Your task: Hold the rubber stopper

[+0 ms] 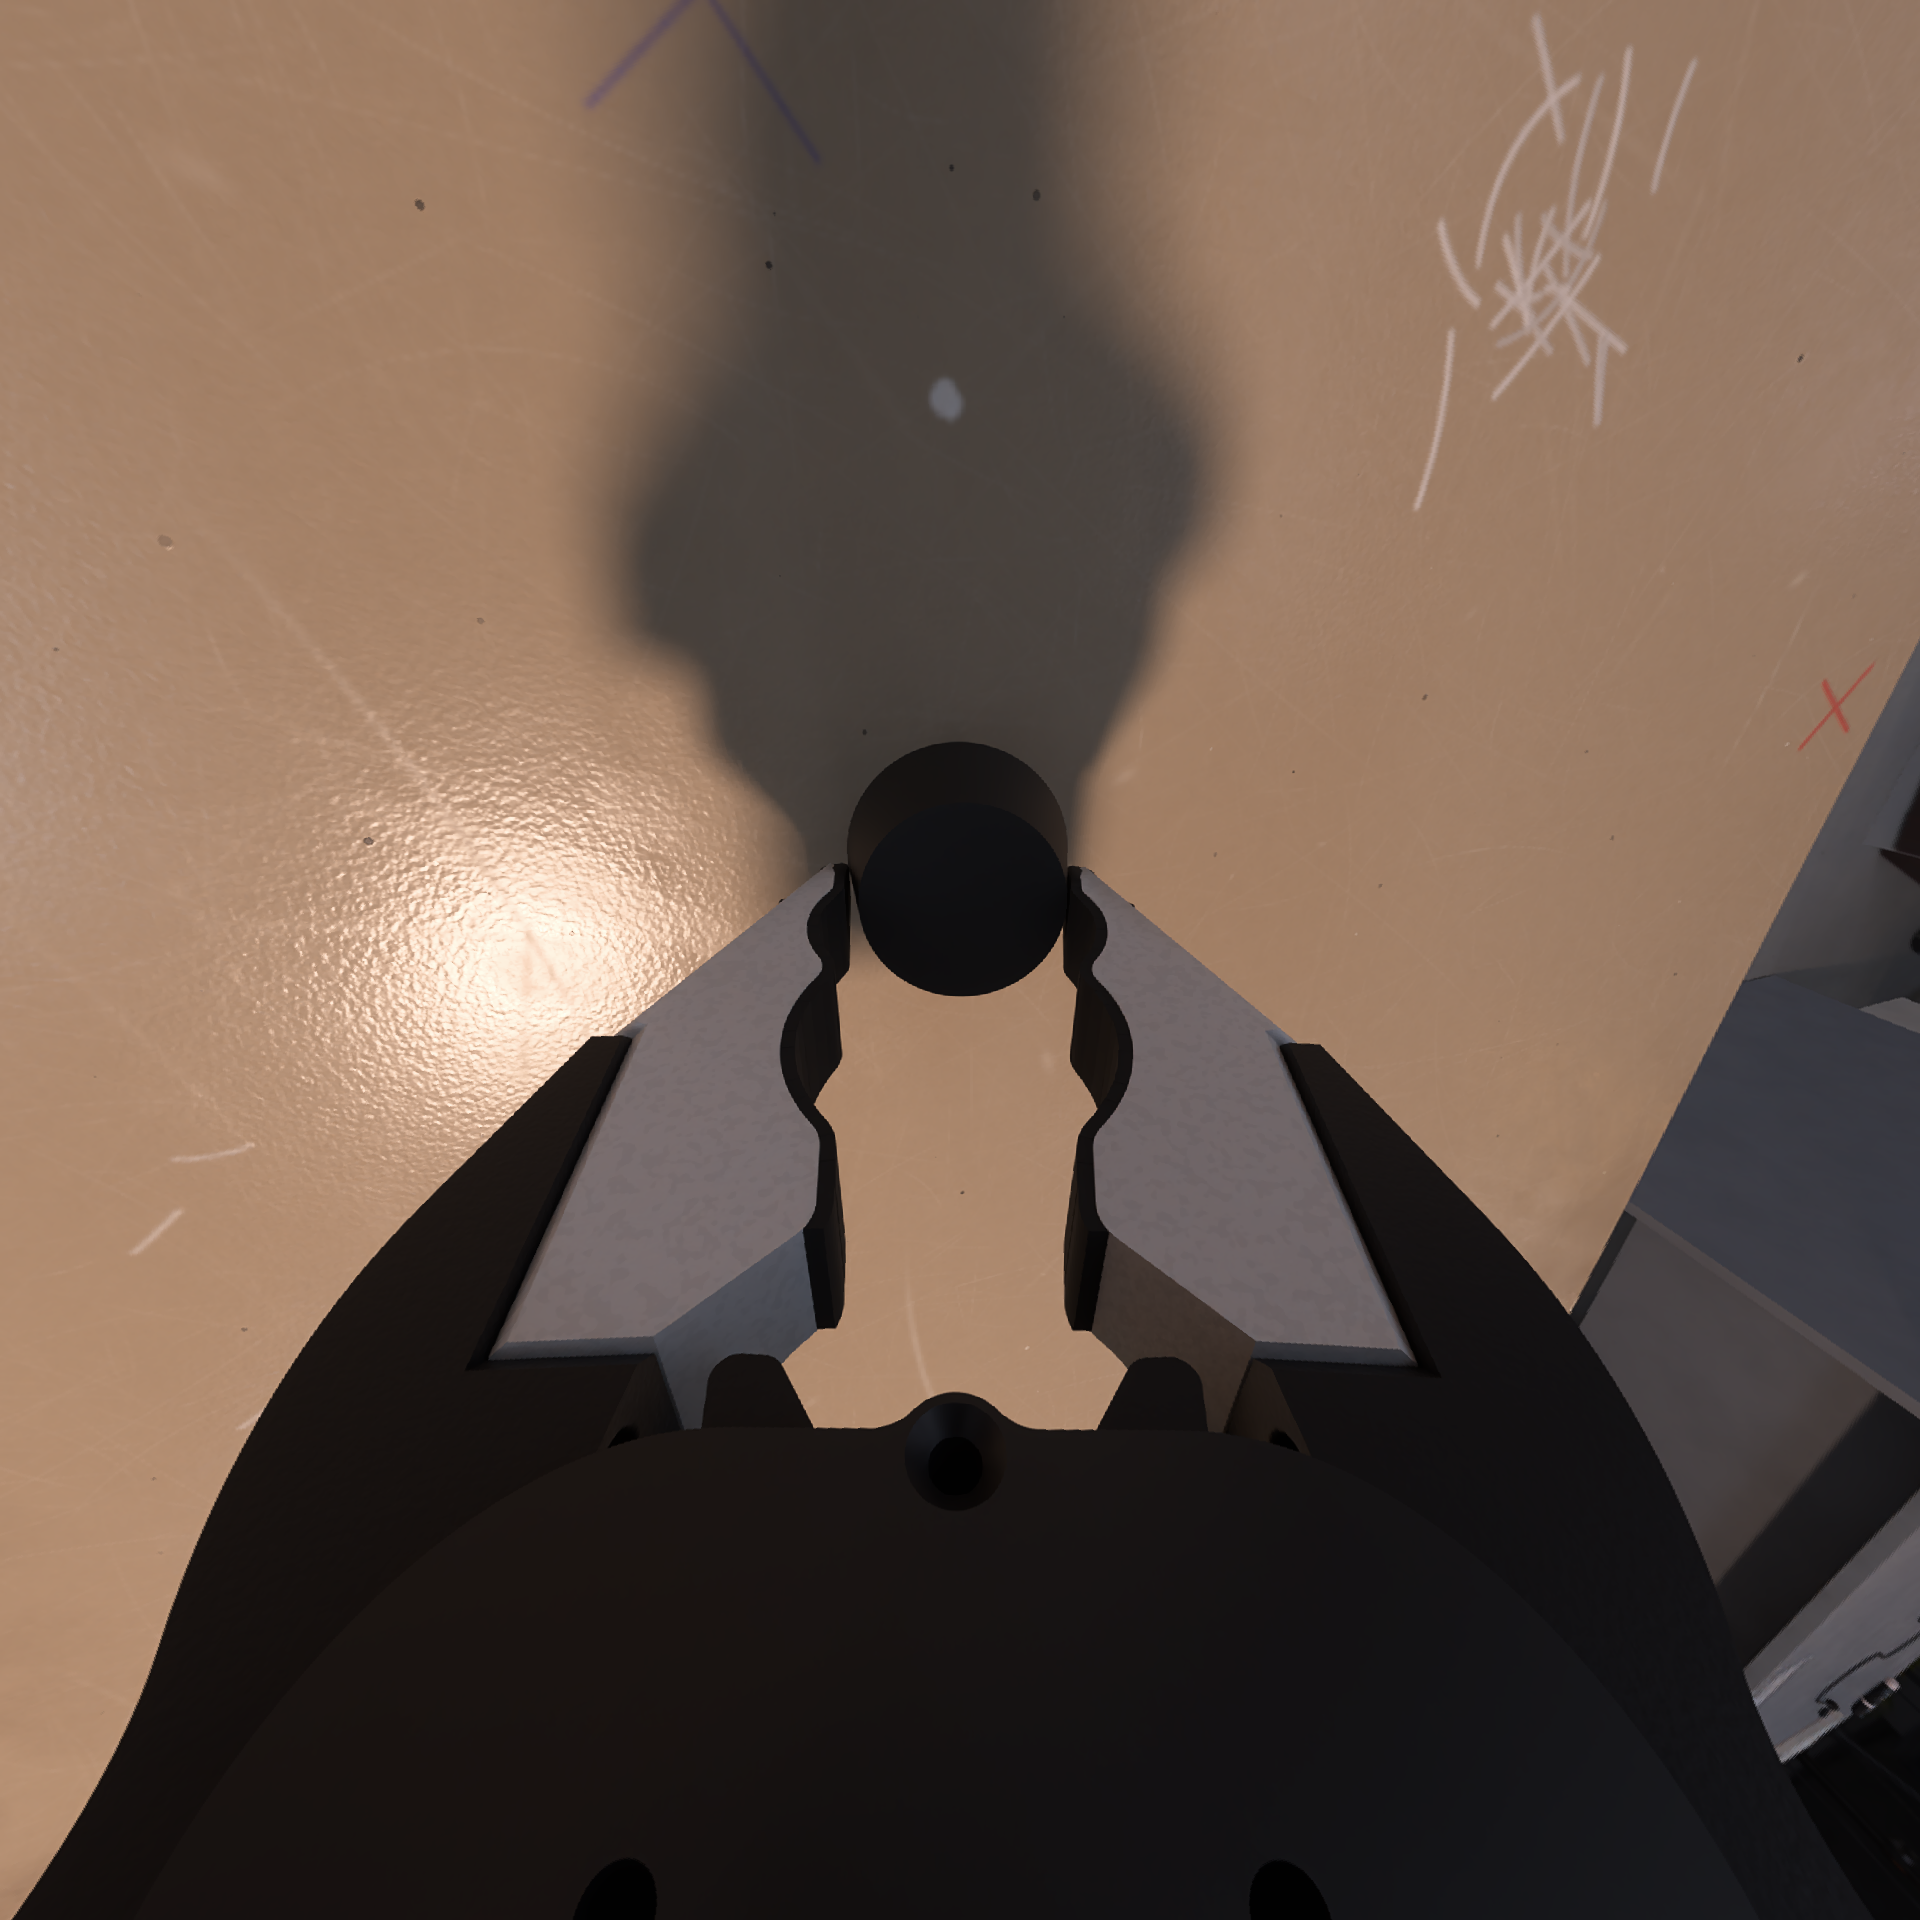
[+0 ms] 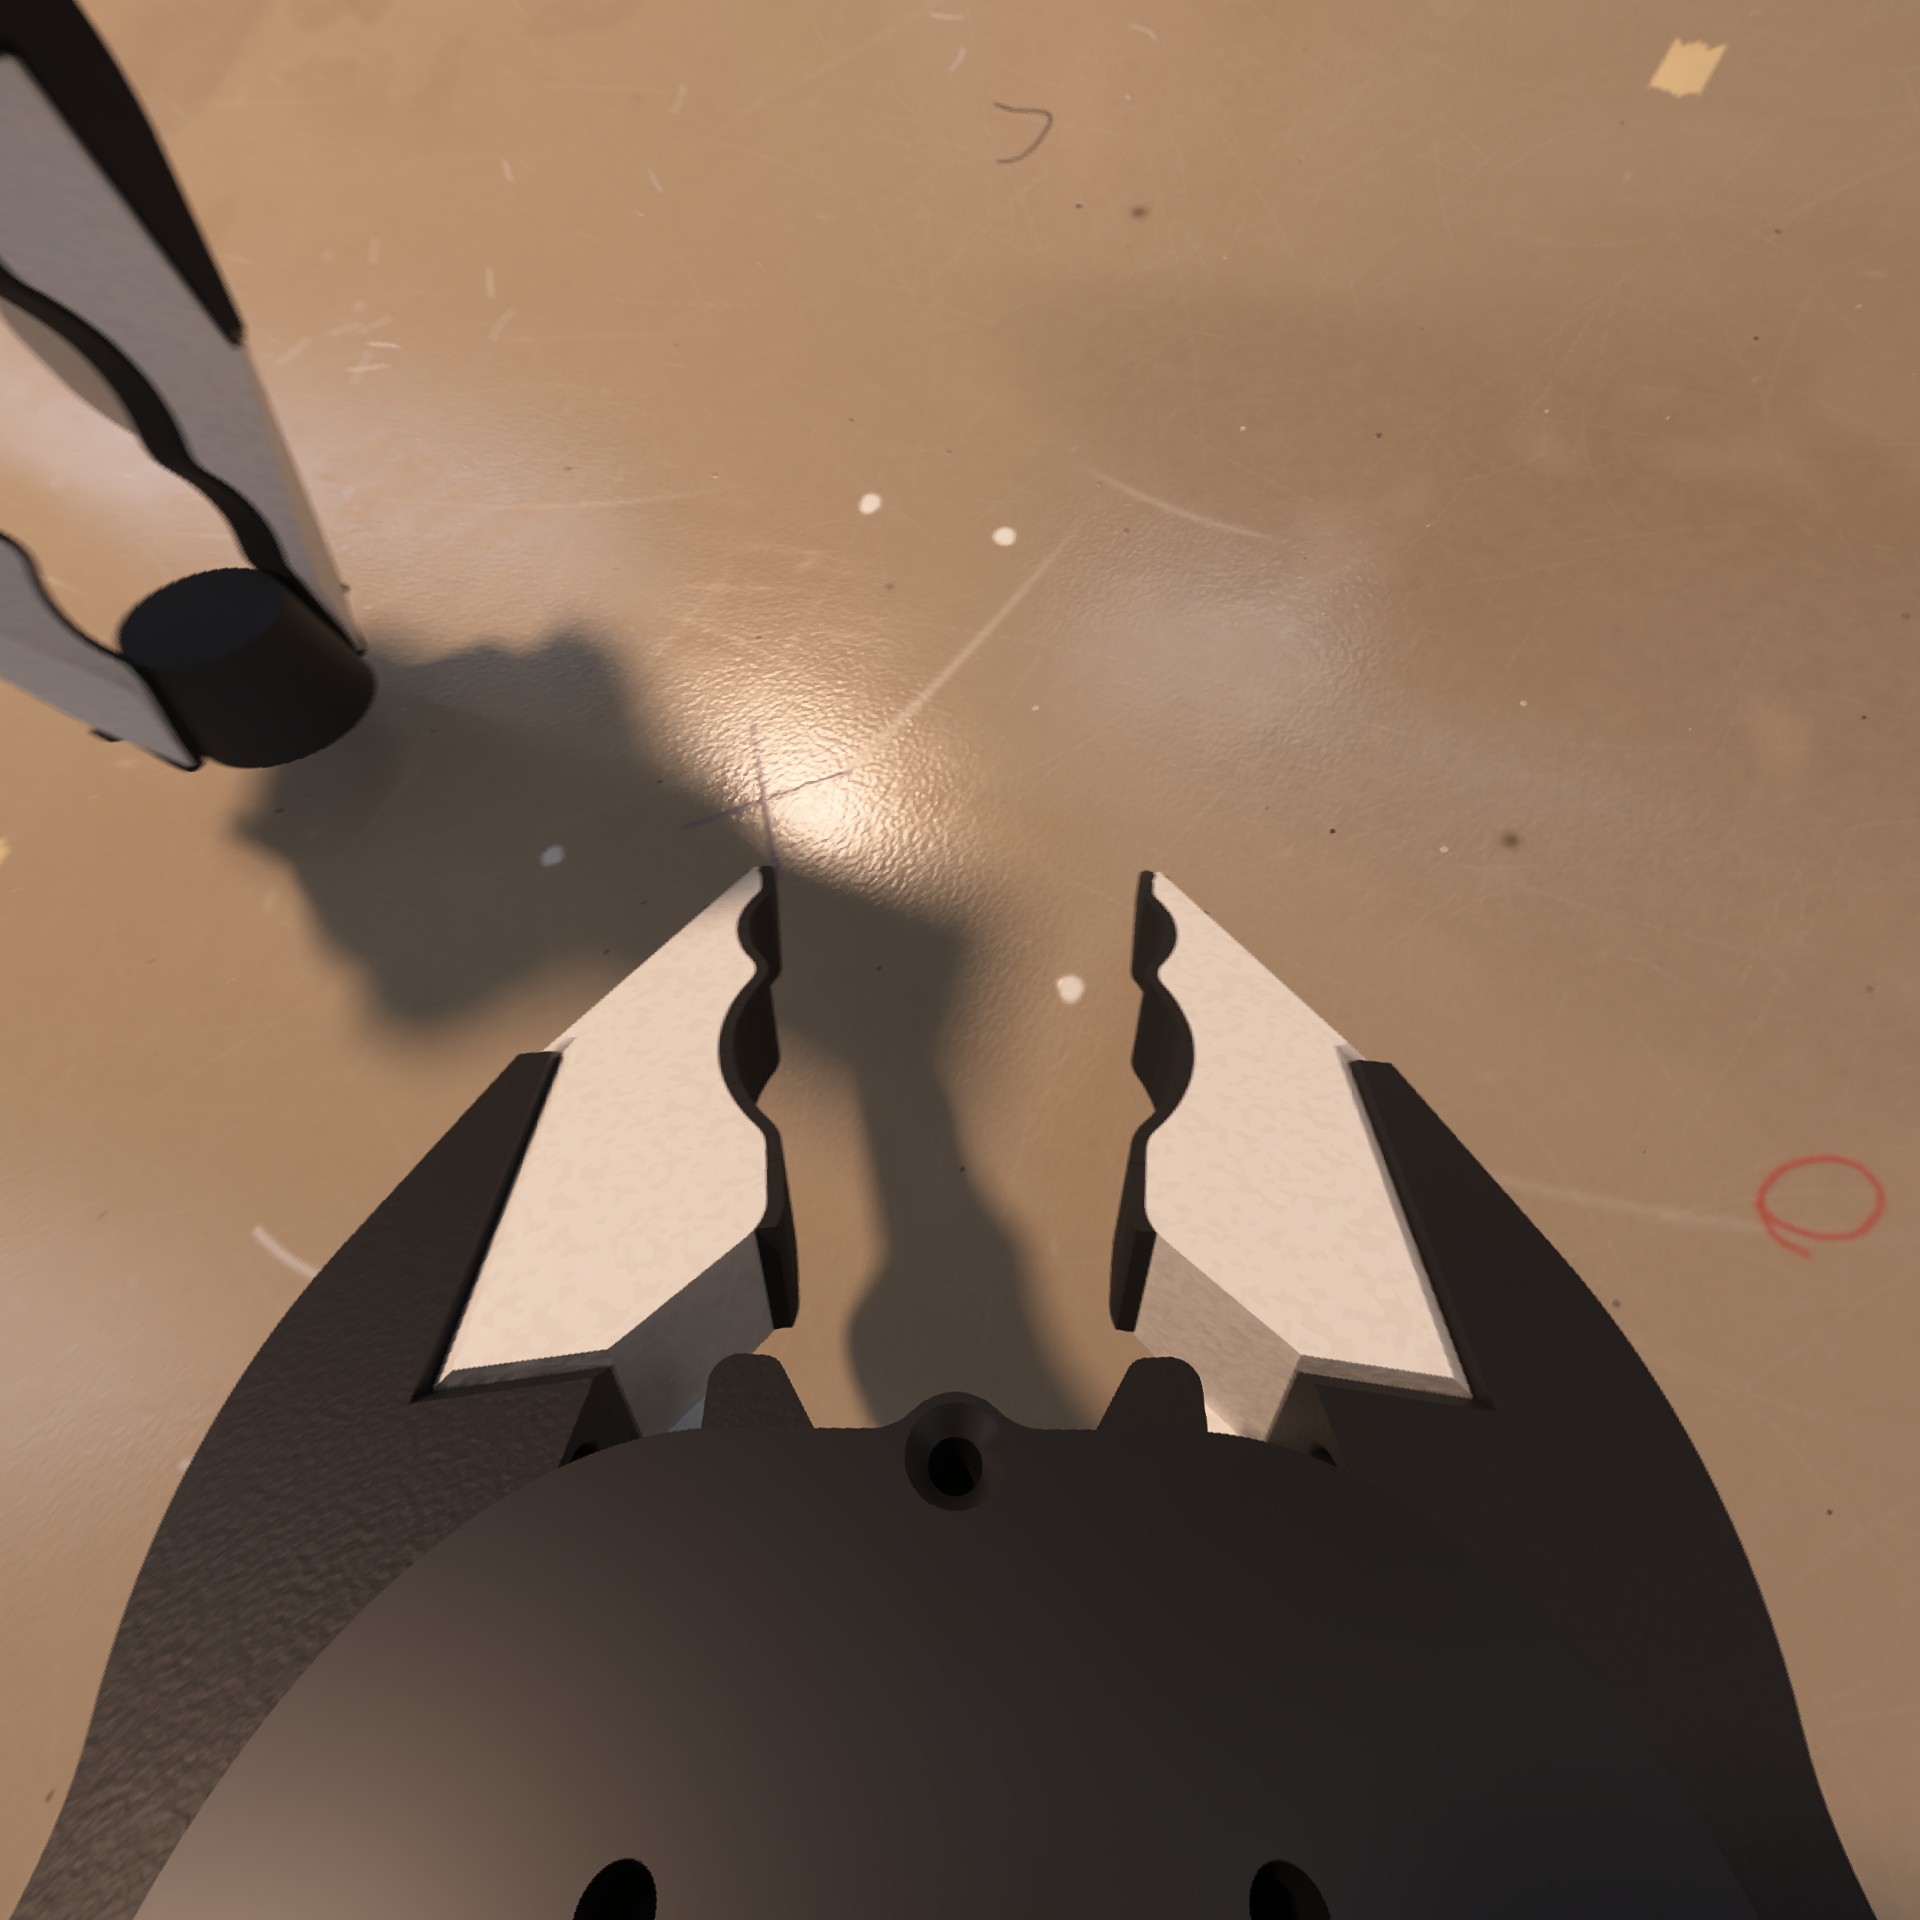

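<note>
The rubber stopper (image 1: pixel 958 899) is a short black cylinder. In the left wrist view my left gripper (image 1: pixel 958 883) is shut on it, the two fingertips pressing its sides. The stopper sits at or just above the tan tabletop (image 1: pixel 312 727); I cannot tell whether it touches. In the right wrist view the stopper (image 2: pixel 244 675) shows at the far left, clamped between the left gripper's fingers (image 2: pixel 114 696). My right gripper (image 2: pixel 956 883) is open and empty, over the table to the right of the stopper.
The tabletop is scratched, with white scribbles (image 1: pixel 1548 270), a red cross (image 1: pixel 1834 707) and a red circle (image 2: pixel 1818 1200). A grey structure (image 1: pixel 1766 1195) stands past the table's edge at the right of the left wrist view. A tape scrap (image 2: pixel 1688 68) lies far right.
</note>
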`<state>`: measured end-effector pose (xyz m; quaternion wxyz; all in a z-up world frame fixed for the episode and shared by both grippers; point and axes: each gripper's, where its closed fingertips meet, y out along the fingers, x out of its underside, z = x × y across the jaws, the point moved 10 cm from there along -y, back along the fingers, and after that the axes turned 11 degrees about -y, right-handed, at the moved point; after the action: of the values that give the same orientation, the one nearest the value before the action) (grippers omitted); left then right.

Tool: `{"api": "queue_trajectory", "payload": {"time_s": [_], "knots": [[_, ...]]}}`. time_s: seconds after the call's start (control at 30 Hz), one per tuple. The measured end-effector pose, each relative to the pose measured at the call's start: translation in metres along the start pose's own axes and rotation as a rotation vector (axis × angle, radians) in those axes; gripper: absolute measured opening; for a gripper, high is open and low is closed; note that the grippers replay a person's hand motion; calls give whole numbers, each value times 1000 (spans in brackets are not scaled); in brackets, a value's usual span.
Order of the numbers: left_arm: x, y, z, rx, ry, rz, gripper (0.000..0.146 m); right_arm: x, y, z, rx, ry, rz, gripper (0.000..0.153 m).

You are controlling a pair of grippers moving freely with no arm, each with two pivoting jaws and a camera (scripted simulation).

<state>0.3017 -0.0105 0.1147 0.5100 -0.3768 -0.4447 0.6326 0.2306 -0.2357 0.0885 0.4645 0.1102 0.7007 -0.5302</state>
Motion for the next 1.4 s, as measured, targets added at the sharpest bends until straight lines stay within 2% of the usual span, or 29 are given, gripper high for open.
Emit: {"api": "queue_trajectory", "payload": {"time_s": [0.1,0.37,0.57,0.73,0.87,1.03,1.13,1.4], "knots": [[0,0,1,2,0,0,41,-7,8,1,18,-16,-3,81],[0,0,0,0,3,0,41,-17,27,-1,-47,-38,-65,83],[1,1,1,-5,4,-3,41,-16,23,-4,-88,-87,-50,57],[0,0,2,-7,3,-4,41,-14,19,-4,-132,-70,-43,49],[0,0,1,-5,3,-3,41,-16,11,-3,-263,16,102,46],[1,0,0,3,1,3,41,-15,-3,-2,-525,200,403,42],[1,0,-1,9,2,8,41,-14,-4,-5,-635,322,552,42],[2,0,-2,7,69,36,41,-13,11,-23,-650,299,523,47]]}}
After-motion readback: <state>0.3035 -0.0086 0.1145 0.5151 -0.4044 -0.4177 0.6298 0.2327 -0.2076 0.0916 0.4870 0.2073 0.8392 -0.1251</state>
